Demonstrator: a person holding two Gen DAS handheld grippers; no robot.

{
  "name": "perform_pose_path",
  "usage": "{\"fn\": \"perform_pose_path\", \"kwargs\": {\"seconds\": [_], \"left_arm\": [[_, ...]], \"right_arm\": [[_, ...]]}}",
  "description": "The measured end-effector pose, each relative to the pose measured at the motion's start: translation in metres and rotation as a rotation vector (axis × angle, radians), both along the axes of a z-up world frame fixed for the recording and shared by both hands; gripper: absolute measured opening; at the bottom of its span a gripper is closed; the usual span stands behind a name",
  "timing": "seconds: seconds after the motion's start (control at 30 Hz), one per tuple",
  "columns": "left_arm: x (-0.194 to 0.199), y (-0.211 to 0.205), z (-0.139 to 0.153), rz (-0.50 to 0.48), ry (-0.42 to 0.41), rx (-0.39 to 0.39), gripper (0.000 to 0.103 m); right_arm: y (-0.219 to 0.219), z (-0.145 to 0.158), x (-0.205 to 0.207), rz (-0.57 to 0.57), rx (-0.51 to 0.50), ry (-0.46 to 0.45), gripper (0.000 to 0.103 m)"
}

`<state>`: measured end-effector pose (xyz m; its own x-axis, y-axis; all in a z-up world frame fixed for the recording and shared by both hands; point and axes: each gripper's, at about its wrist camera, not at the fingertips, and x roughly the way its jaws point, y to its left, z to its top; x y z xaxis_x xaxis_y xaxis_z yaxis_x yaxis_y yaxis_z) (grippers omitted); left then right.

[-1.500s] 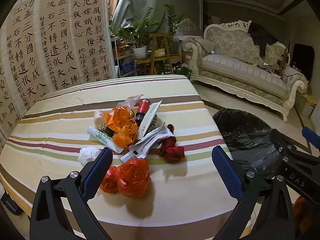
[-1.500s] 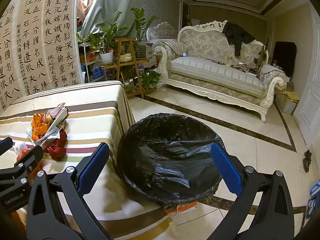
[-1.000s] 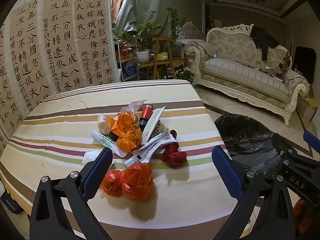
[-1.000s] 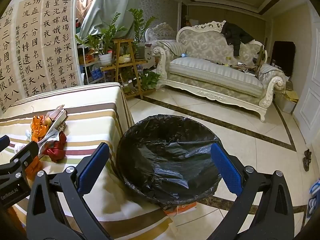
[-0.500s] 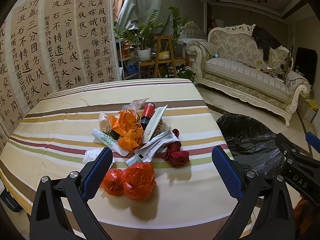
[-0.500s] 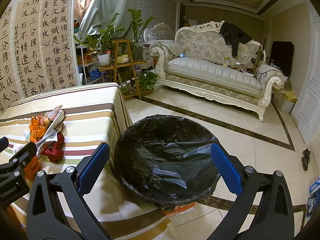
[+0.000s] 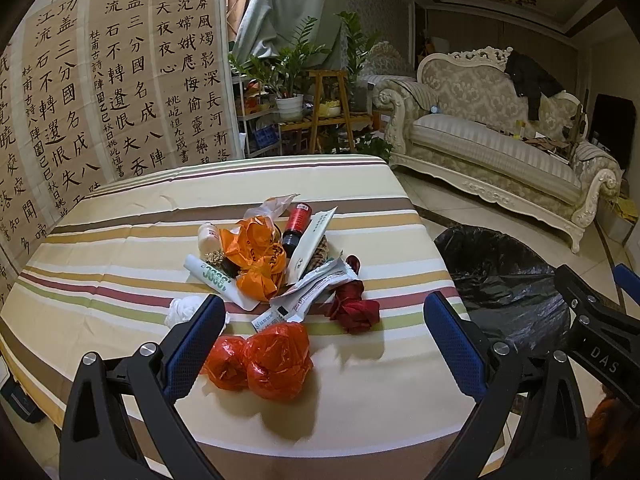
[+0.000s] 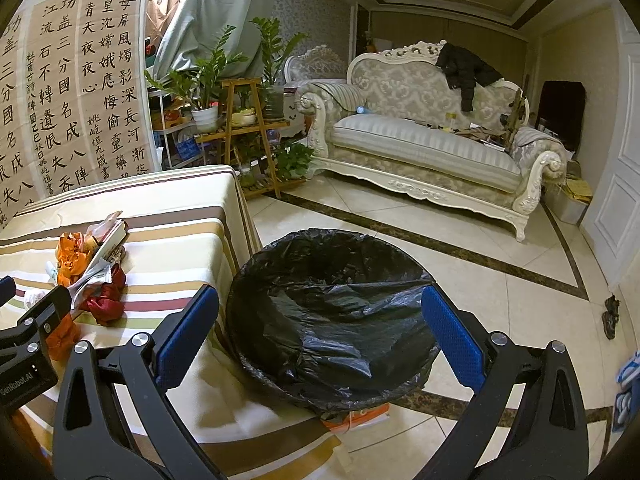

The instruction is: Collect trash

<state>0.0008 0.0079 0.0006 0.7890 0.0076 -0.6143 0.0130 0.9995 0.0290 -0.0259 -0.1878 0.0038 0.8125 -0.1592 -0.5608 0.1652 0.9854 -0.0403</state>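
the crumpled red-orange plastic bag (image 7: 276, 360) lies on the striped table (image 7: 120, 248), low centre of the left view, just ahead between the spread, empty left tongs (image 7: 324, 344). the right tongs (image 8: 320, 336), also spread and empty, face the black-lined bin (image 8: 332, 304), so the left is nearer.

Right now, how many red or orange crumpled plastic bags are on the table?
3: the red bag at the near edge, the dark red bag to its right, the orange bag mid-pile. More may be buried.
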Motion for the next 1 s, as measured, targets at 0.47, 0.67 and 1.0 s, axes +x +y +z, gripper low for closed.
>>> {"fn": "perform_pose_path", "kwargs": {"seconds": [0.47, 0.67, 1.0], "left_arm": [[0.0007, -0.0010, -0.0036, 0.001, 0.007, -0.001, 0.097], [0.0008, -0.0009, -0.0035, 0.000, 0.008, 0.000, 0.097], [0.0005, -0.0010, -0.0040, 0.000, 0.009, -0.001, 0.097]], "right_arm": [[-0.0008, -0.0005, -0.0006, 0.000, 0.001, 0.001, 0.099], [-0.0010, -0.0009, -0.0005, -0.001, 0.002, 0.001, 0.099], [-0.0018, -0.0014, -0.0005, -0.001, 0.004, 0.003, 0.099]]}}
